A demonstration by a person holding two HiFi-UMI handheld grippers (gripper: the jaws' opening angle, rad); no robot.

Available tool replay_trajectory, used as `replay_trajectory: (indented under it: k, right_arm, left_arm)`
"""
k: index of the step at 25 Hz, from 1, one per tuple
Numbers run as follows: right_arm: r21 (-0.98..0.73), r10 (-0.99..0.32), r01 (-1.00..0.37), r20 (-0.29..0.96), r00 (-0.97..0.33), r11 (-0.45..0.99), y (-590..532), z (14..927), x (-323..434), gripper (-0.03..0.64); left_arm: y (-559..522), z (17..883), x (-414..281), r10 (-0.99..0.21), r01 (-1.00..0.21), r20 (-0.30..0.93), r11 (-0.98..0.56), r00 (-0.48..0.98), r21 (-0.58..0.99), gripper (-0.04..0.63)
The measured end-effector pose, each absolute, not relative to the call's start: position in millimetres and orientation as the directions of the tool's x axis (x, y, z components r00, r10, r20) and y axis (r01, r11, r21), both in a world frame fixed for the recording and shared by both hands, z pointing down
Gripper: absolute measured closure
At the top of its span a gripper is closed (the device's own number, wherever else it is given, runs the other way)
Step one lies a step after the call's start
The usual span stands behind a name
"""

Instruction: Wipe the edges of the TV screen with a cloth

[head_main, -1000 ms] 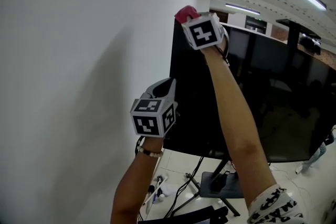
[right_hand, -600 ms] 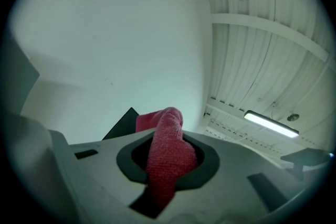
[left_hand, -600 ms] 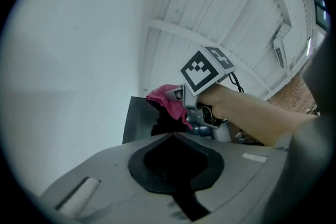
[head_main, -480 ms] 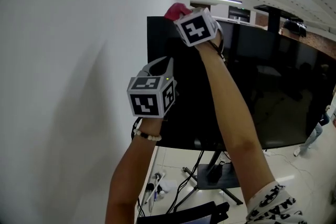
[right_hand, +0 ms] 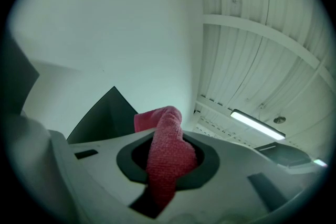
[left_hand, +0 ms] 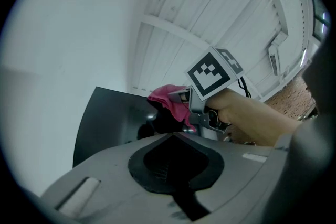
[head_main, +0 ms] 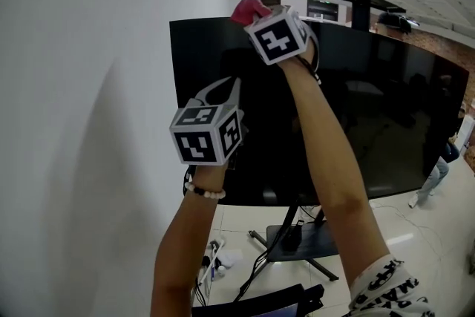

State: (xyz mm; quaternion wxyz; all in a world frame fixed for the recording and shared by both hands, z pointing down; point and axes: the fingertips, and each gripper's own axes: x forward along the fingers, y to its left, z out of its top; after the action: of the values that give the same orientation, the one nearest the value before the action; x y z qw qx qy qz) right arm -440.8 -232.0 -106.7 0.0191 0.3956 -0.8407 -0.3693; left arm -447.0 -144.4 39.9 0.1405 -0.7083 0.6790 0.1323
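Left claw [head_main: 223,91]: nearest, raised before the screen's left part, jaws together, nothing in them.

Right claw [head_main: 256,17]: higher and further out, clamped on the pink cloth [head_main: 247,9]. The cloth sits at the top edge of the TV screen [head_main: 371,108], near its upper-left corner, apparently touching.

Progress, judged: wiping is under way on the top edge. No wiped stretch can be told apart. The right, bottom and left edges probably remain.

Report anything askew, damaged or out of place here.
Nothing serious. The TV screen looks intact on its stand; the right gripper holds the pink cloth at its top edge. Only loose cables trail across the floor beneath.
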Motion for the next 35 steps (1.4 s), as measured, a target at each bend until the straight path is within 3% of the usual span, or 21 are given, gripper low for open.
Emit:
replay_trajectory:
  k: [11,26,35]
  right_arm:
    - [0.640,-0.715,-0.687,-0.296,-0.633,0.344,-275.8,-108.2,-330.0,0.555]
    - [0.639,-0.769,-0.726,-0.321,-0.552,0.254,-370.0,-115.6,-104.1,0.555]
    - [0.631,-0.787,-0.740,-0.326,-0.524,0.232,-407.3,-116.7,-10.2,0.555]
  left_arm:
    - [-194.5,34.1,-354.4,-0.914,-0.994,-0.390,-0.109,0.112,-0.028,0.592]
    - [-280.0,26.3,-147.5,-0.893,-0.982,-0.408,-0.181,0.190,-0.060,0.592]
    - [-316.4,27.7,-54.4,-0.893,-0.971,-0.383,-0.228,0.236,-0.068,0.592]
